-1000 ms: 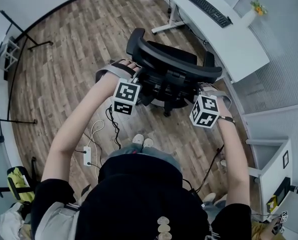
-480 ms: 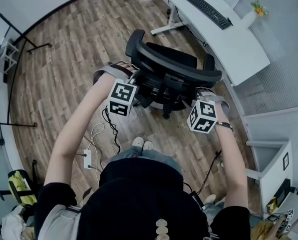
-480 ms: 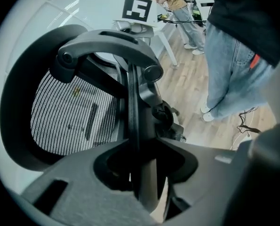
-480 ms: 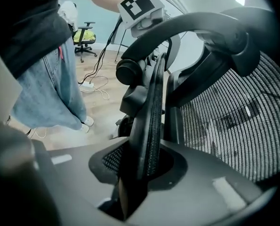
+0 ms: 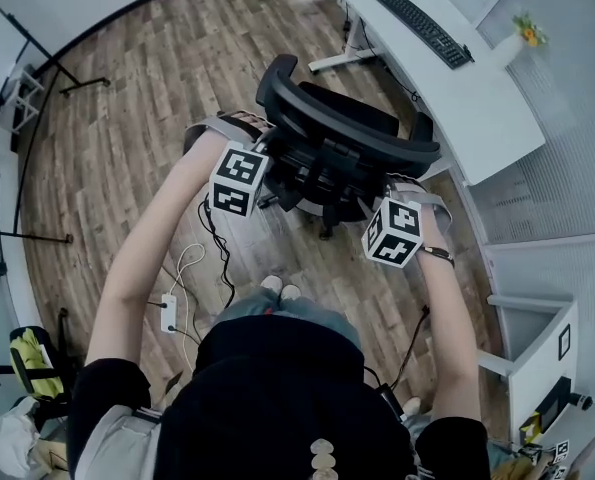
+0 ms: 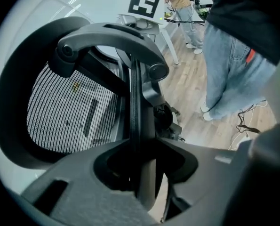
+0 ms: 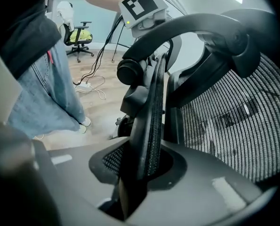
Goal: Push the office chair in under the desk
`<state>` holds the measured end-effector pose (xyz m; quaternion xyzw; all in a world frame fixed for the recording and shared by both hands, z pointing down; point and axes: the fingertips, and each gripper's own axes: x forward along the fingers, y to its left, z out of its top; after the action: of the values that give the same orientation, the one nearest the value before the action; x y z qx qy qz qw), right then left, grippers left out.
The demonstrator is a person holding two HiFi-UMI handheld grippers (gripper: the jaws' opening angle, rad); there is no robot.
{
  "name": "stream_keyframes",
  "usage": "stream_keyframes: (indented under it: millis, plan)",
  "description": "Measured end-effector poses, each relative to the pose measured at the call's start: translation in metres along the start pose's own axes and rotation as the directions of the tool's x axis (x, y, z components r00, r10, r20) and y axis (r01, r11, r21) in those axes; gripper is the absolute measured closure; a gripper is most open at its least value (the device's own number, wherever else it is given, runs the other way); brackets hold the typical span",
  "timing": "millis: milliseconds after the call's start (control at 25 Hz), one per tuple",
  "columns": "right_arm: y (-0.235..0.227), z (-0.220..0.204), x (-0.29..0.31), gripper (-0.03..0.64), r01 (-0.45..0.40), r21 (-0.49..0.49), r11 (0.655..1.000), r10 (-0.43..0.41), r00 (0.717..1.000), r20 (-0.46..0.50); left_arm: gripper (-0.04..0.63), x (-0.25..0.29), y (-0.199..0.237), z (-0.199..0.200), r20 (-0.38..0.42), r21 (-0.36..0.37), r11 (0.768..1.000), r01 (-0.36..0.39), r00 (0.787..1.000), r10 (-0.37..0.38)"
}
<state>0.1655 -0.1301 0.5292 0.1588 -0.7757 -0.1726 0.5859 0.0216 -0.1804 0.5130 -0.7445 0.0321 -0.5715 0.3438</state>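
The chair (image 5: 347,133) is held by the two side rims of its mesh back. The left claw (image 6: 142,168) is clenched on one rim and the right claw (image 7: 140,171) is clamped on the other, and both sets of jaws have just been closing onto it. The desk (image 5: 477,88) lies beyond the chair, well ahead of the claws and toward the right claw's side, so nothing is tucked in yet. If one claw is pushed harder than the other, the seat is likely to swivel and the thin rim may be twisted out of a grip. If the line is misjudged, an armrest (image 5: 420,128) may be driven into the desk edge or its leg (image 5: 345,54).
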Motion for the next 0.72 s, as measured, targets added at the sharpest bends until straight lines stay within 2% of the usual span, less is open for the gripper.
stream_keyframes:
  millis: [440,720]
  plan:
    - [-0.007,0.002,0.002,0.515,0.008,0.005,1.0,-0.008,1.0,-0.004,0.449,0.003,0.005,-0.006,-0.017,-0.028,1.0,0.004,1.0,-0.005]
    - [-0.02,0.003,0.019,0.517,0.021,0.041,0.999,-0.02,1.0,-0.023,0.448,0.02,0.02,-0.022,-0.027,-0.014,1.0,-0.004,1.0,0.003]
